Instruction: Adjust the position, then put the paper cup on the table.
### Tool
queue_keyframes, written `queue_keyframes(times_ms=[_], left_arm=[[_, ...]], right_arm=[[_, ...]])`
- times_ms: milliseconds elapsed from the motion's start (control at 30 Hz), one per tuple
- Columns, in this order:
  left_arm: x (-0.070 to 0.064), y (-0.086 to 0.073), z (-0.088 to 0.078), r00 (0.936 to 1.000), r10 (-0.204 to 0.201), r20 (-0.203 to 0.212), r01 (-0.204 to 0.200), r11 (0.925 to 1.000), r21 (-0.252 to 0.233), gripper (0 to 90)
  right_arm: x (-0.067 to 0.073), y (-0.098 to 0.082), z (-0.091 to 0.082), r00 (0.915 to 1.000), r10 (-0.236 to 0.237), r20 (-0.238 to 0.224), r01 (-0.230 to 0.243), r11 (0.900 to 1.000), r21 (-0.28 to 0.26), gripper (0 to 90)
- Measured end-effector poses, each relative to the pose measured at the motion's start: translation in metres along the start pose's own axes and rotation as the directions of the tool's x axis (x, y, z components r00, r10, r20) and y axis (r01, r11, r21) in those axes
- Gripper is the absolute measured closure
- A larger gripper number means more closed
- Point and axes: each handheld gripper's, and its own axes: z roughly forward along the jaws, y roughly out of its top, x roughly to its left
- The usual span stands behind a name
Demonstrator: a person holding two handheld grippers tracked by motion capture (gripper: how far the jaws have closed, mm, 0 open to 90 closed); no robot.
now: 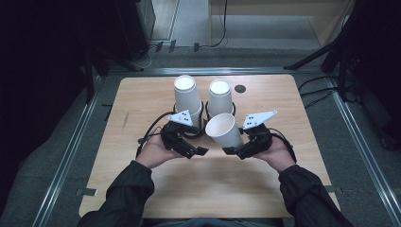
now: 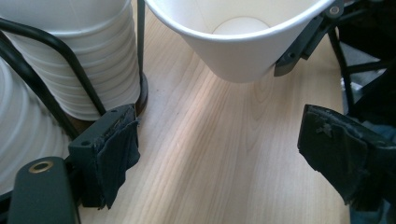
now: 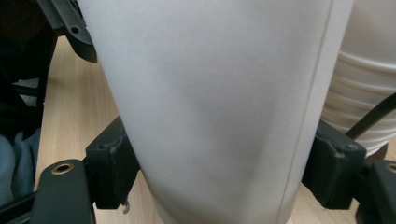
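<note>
We work over a pale wood-grain bench [image 1: 142,94] on dark flooring. Our right gripper [image 1: 236,150] clamps a smooth white paper cup [image 1: 224,130], tilted, near ribbed cup stacks [image 1: 185,97]; left gripper [image 1: 196,151] jaws gape empty.

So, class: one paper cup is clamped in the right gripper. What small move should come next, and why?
Probably turn the cup upright over the bare table. The right gripper clamps its wall and holds it tilted off the wood, mouth toward the open left gripper; both stacks stand upside down in racks behind.
</note>
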Motion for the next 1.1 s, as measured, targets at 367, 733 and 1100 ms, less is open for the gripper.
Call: queue_keyframes(times_ms=[367,733,1100], left_arm=[[0.002,0.003,0.003,0.9978,-0.065,0.017,0.065,0.9968,-0.046,8.9],[0.005,0.008,0.004,0.9939,-0.096,0.056,0.102,0.9856,-0.135,5.8],[-0.002,0.013,0.009,0.9951,-0.085,0.050,0.093,0.9788,-0.182,3.8]], right_arm=[[-0.002,0.001,-0.003,0.9999,0.002,0.012,-0.002,1.000,-0.024,22.6],[0.002,0.004,0.007,0.9999,-0.012,0.011,0.013,1.000,-0.025,22.6],[0.009,0.006,0.020,0.9993,-0.029,-0.025,0.029,0.999,-0.024,22.7]])
